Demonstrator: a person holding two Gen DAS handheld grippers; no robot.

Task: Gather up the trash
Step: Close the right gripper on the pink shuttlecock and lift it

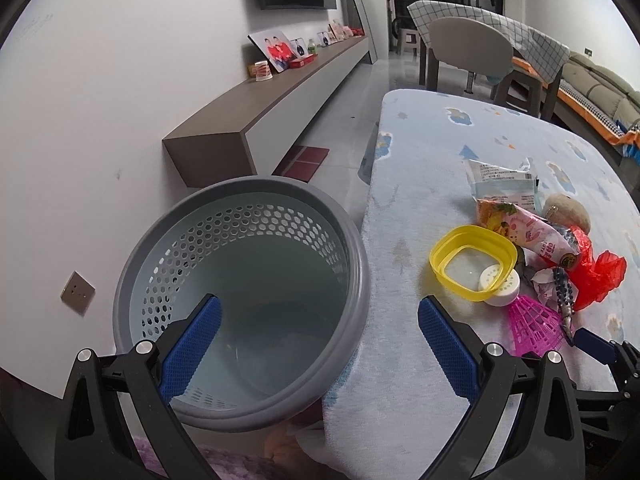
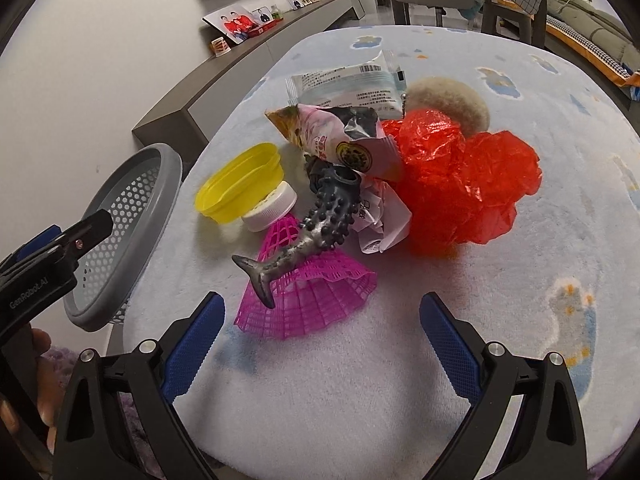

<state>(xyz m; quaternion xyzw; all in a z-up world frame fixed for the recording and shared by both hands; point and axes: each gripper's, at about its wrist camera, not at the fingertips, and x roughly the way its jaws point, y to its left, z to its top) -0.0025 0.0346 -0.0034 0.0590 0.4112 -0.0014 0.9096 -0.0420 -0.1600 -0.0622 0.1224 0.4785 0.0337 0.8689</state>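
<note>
Both claws stood apart and empty: the left gripper (image 1: 320,344) over the grey waste basket (image 1: 148,240) at the table's left edge, the right gripper (image 2: 320,344) facing the pink shuttlecock (image 2: 308,296) nearest in the litter pile. Probably best: pinch its skirt without snagging the toy fish (image 2: 316,224) across it.

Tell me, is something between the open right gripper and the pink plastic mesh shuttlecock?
Nothing visible. The right gripper faces the pink plastic mesh shuttlecock over bare fleece cover. Only a grey studded fish toy lies on it.

Both tongs (image 1: 320,340) (image 2: 320,338) have black plastic arms, blue textured pads (image 2: 192,354), silver screws; "GenRobot.AI" marks the left body.
</note>
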